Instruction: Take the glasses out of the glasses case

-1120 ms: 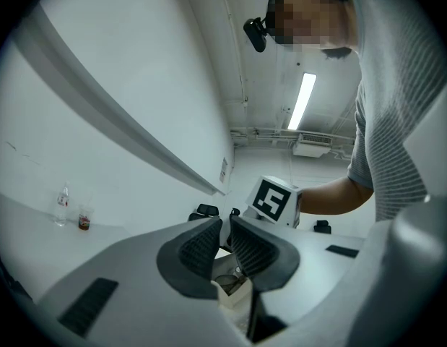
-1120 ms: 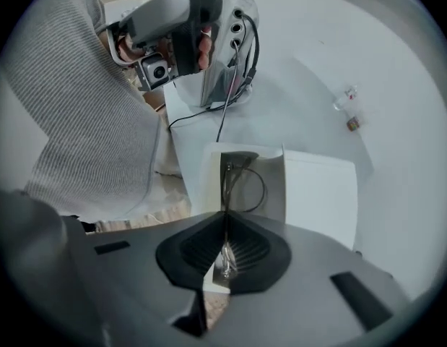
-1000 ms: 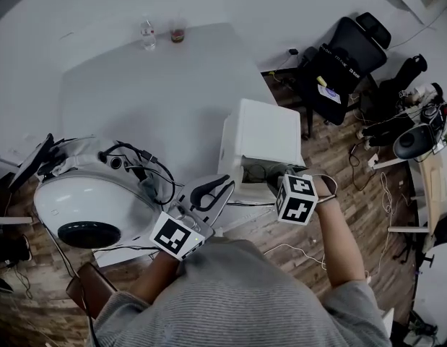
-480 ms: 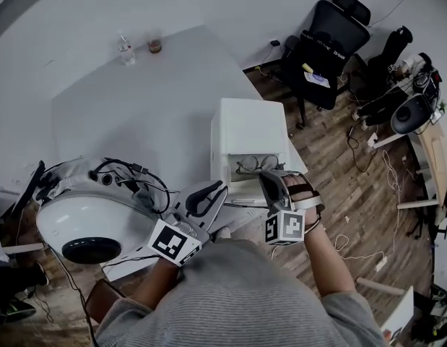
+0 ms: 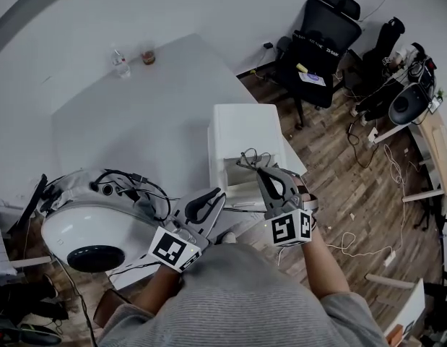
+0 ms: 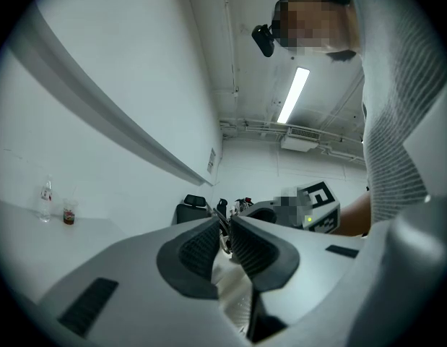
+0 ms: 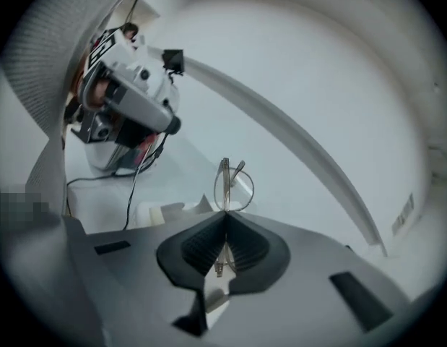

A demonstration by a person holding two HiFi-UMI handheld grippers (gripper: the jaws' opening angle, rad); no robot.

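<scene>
The white glasses case (image 5: pixel 245 132) lies open on the white table (image 5: pixel 136 121). My right gripper (image 5: pixel 253 166) hangs just above the case's open front, shut on thin wire-rimmed glasses (image 5: pixel 249 157). In the right gripper view the glasses (image 7: pixel 234 185) stick up from the closed pads (image 7: pixel 209 248) of the right gripper (image 7: pixel 225 221), with the frame pinched between them. My left gripper (image 5: pixel 218 193) sits at the case's near left corner. In the left gripper view its jaws (image 6: pixel 224 226) are nearly together, with a pale edge of the case between them.
A white domed device (image 5: pixel 86 226) with black cables (image 5: pixel 140 183) takes up the table's near left. A bottle (image 5: pixel 120 62) and a cup (image 5: pixel 148 56) stand at the far end. A black office chair (image 5: pixel 320 45) and floor clutter lie right of the table.
My right gripper rose out of the case and tilted upward, bringing the glasses up with it. The left gripper stayed at the case's corner.
</scene>
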